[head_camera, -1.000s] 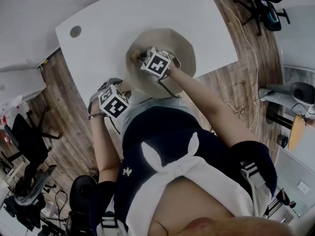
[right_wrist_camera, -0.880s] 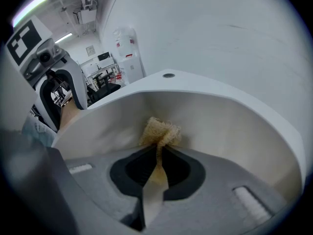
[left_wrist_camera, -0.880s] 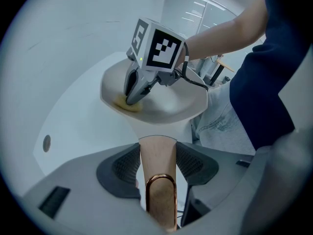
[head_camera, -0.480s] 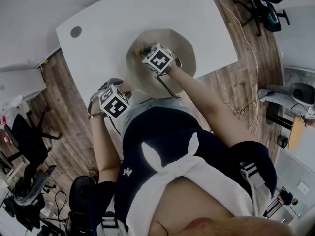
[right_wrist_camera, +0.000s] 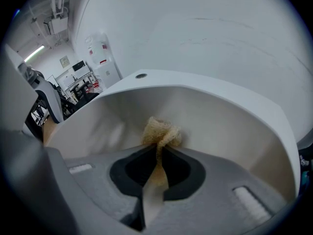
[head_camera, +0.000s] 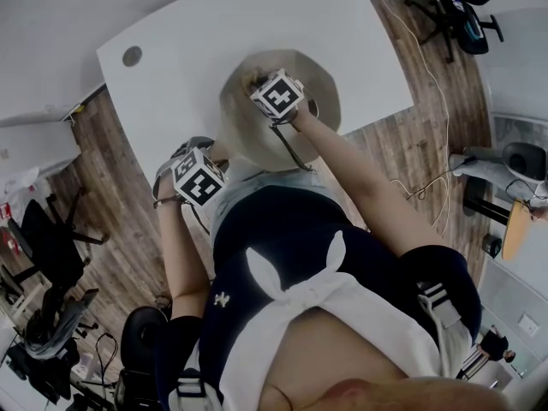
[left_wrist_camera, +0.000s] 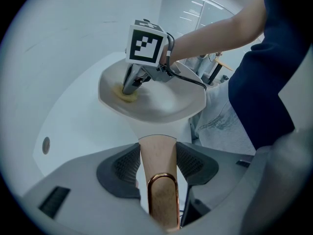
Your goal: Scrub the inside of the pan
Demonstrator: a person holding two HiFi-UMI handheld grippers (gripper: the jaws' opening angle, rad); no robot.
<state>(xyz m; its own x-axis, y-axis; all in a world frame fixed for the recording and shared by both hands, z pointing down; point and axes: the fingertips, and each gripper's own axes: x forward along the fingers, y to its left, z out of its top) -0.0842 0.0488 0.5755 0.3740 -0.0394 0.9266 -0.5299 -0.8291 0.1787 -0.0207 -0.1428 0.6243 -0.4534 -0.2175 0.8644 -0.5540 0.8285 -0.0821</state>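
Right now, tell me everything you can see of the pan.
The pan is cream and round with sloping walls, upright on the white table near its edge. Its tan handle, ending in a copper loop, is clamped between the left gripper's pads. Inside, the right gripper presses a yellowish scrubber against its surface.

Pan handle [left_wrist_camera: 157, 173] end behind left tool [left_wrist_camera: 157, 154]

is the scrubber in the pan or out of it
In: the scrubber, pinched in the right tongs, sits against the inner wall of the pan.
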